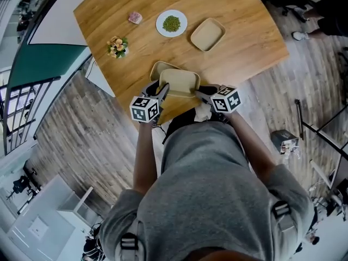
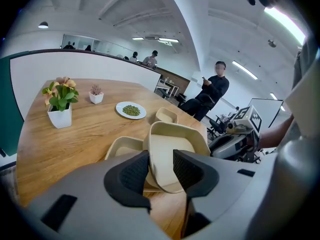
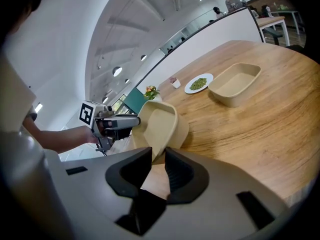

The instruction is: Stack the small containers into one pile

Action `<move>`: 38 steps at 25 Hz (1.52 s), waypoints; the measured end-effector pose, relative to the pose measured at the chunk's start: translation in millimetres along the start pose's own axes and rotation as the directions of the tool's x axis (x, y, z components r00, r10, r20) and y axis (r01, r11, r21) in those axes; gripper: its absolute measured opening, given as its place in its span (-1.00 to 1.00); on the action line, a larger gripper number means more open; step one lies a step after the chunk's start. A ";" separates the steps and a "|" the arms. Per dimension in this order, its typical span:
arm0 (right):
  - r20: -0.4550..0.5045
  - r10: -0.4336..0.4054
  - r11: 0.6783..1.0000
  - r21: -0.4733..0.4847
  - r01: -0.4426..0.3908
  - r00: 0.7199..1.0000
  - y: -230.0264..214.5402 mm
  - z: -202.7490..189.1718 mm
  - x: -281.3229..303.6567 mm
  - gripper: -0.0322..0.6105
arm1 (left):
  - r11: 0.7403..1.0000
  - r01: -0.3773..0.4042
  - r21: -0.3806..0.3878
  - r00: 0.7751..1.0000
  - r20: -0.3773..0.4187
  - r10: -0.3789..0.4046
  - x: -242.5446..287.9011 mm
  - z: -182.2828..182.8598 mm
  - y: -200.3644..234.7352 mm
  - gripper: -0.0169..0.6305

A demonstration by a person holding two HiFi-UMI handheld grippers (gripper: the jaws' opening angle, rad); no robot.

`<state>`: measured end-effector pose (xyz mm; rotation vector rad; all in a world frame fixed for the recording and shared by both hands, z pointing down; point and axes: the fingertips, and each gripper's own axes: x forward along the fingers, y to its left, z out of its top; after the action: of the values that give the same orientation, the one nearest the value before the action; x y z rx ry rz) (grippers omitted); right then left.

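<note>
Left claw (image 2: 160, 158): closed on the left end of the held container, its dark ribbed pads pressing the beige wall from either side.
Right claw (image 3: 158, 154): pinching the rim of that same container at its right end, the thin edge running down between the two pads.
Held container (image 1: 179, 82): beige, rounded-rectangular and empty. It is carried between both claws at the bench's near edge, tilted, with its hollow turned up and toward the person.
Lower container (image 1: 158, 68): the same make, lying flat on the bench just behind and to the left of the held one. It is partly covered by the held one; whether the two touch cannot be told.
Far container (image 1: 207, 34): a third of the kind, alone and open side up, well apart from the pair, toward the right of the bench.
Plate (image 1: 171, 23): white and round, with a small heap of green bits in its middle, just left of the far container.
Flower pot (image 1: 117, 47): a white square pot with orange and pink blooms, near the bench's left edge.
Small pot (image 1: 135, 18): tiny, holding a pinkish plant, beyond the flower pot and left of the plate.
Bench (image 1: 244, 31): light wood grain, rounded corners.
Floor (image 1: 60, 129): grey-brown planks.
Background: a person (image 2: 212, 90) in dark clothes stands past the bench's far end.
</note>
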<state>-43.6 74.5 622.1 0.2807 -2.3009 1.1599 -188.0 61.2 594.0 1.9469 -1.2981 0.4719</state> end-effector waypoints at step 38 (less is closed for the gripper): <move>0.108 -0.019 0.955 0.295 -0.013 0.994 10.7 9.1 63.6 -0.61 | 0.995 0.061 0.080 0.988 -0.146 -0.049 21.8 3.1 72.5 -0.45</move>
<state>-104.3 77.3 645.5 0.4687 -2.2119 1.5231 -244.5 29.3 633.2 1.9736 -1.1467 0.6359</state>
